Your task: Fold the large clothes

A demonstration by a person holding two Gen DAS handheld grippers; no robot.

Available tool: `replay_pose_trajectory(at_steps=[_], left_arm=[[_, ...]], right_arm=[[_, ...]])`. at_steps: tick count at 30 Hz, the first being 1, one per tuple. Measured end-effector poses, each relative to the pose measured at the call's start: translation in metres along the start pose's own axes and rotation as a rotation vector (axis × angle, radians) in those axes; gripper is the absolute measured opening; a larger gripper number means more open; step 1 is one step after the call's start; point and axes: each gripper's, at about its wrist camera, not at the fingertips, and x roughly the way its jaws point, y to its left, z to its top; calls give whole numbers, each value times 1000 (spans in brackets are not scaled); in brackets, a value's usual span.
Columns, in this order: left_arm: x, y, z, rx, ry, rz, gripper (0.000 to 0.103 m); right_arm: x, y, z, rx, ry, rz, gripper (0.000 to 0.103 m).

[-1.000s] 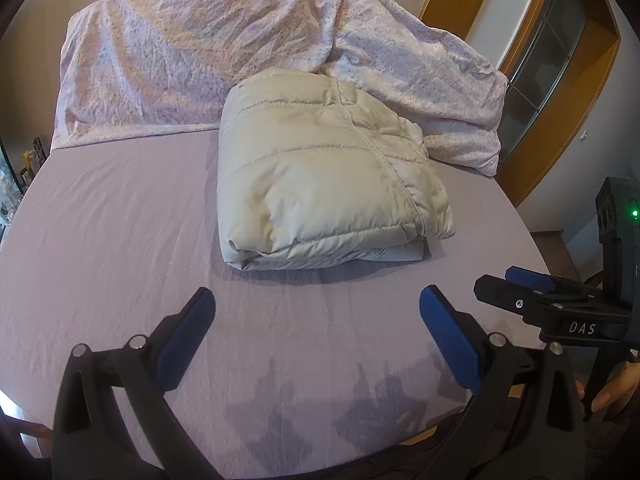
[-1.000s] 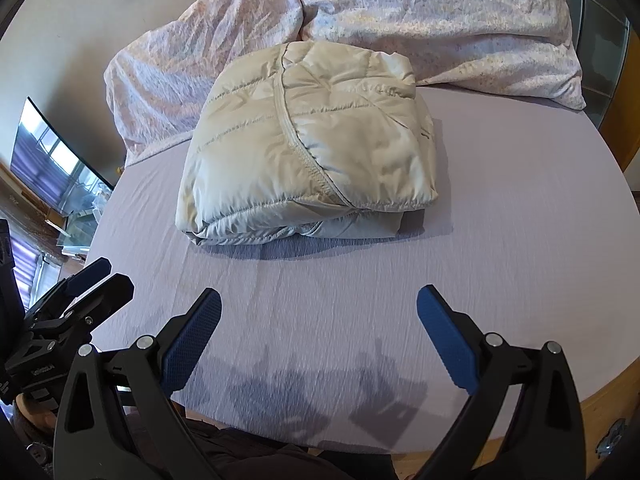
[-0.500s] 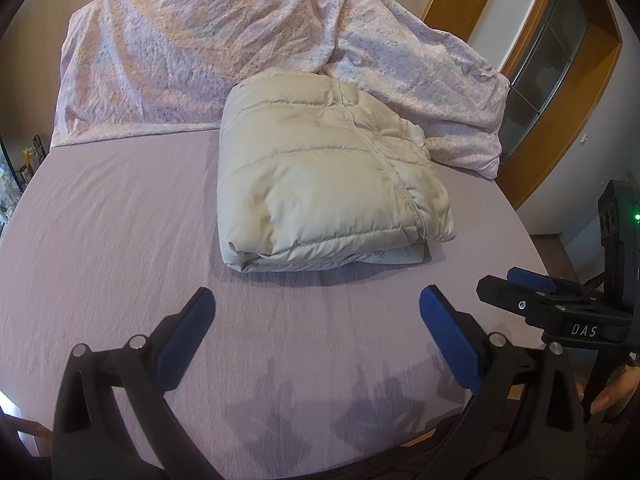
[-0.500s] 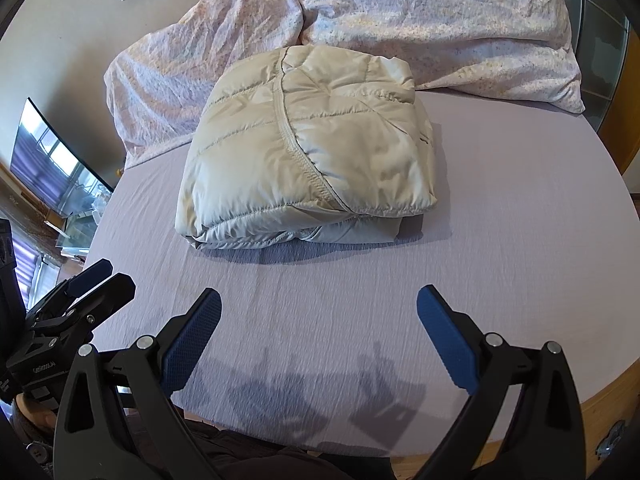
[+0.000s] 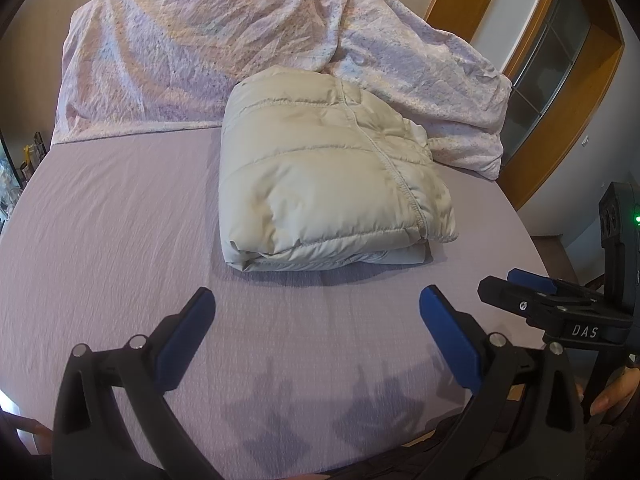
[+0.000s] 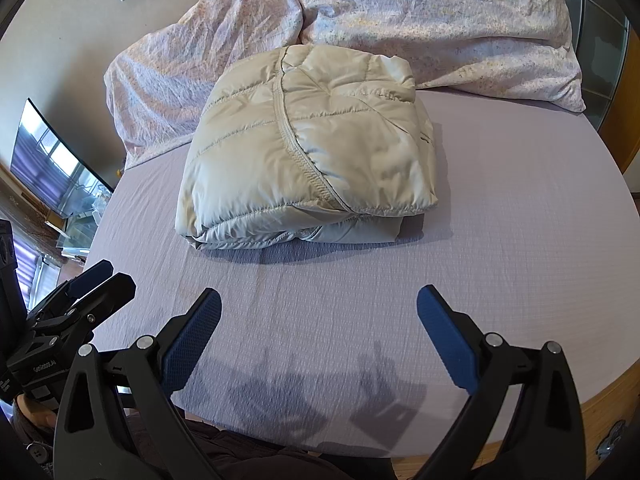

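The folded puffer jacket (image 5: 328, 184) lies on the lilac bed sheet (image 5: 112, 220), just in front of the floral duvet (image 5: 192, 60). It looks light, squashy and slippery, likely to spring open. Left gripper (image 5: 316, 316) and right gripper (image 6: 318, 314) both gape, empty, short of the jacket. Its stitched hem seems the surest hold.

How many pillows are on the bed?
2: one pillow at the left of the head end, another pillow at the right, both behind the folded jacket. Others may be hidden.
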Motion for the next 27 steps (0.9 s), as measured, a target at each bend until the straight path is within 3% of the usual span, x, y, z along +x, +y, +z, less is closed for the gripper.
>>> replay_pose_trajectory(at_steps=[27], left_arm=[[1,1,3,-3,-1,1,101]], right_arm=[[4,-2,2,5,5,1,100]])
